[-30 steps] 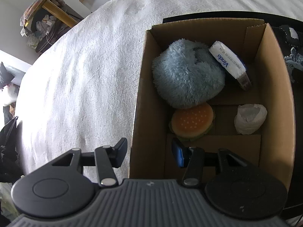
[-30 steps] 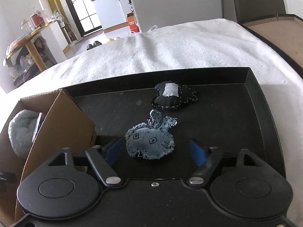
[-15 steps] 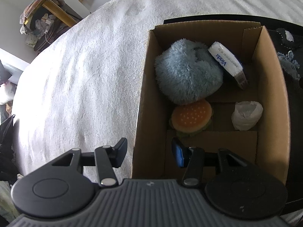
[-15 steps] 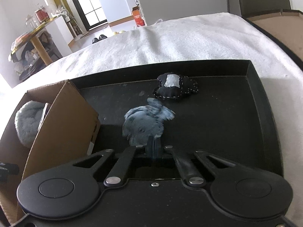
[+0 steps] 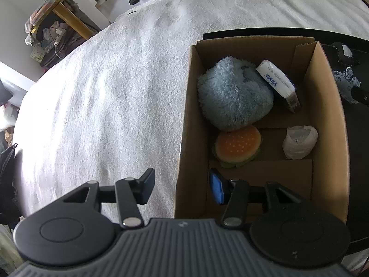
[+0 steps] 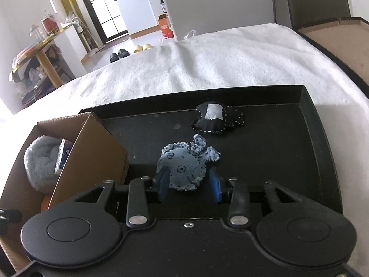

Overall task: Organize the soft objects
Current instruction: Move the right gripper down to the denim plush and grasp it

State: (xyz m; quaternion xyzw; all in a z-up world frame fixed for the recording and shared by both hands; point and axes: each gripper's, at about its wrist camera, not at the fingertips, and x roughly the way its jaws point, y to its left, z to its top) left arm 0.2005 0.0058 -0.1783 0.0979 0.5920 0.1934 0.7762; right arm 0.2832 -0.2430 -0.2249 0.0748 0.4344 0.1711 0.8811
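A denim bunny toy (image 6: 182,168) lies on the black tray (image 6: 276,152) between the pads of my right gripper (image 6: 189,182). Its jaws are opening: the left pad touches the toy's edge, the right pad stands just clear of it. Behind the bunny lies a black stitched toy (image 6: 214,120) with a white patch. The cardboard box (image 5: 184,115) holds a fluffy blue plush (image 5: 230,97), a burger toy (image 5: 237,145), a tissue pack (image 5: 276,83) and a white wad (image 5: 299,143). My left gripper (image 5: 182,184) is open and straddles the box's left wall without pressing it.
The box stands in the tray's left end on a white fleecy cover (image 5: 103,103). At the far right is another brown tray edge (image 6: 334,34). Beyond the bed are a gold table (image 6: 41,46), slippers and a kitchen doorway.
My right gripper's jaws shut on the denim bunny half a second ago and have since parted; the bunny is a little more upright and turned. The left gripper has hardly moved.
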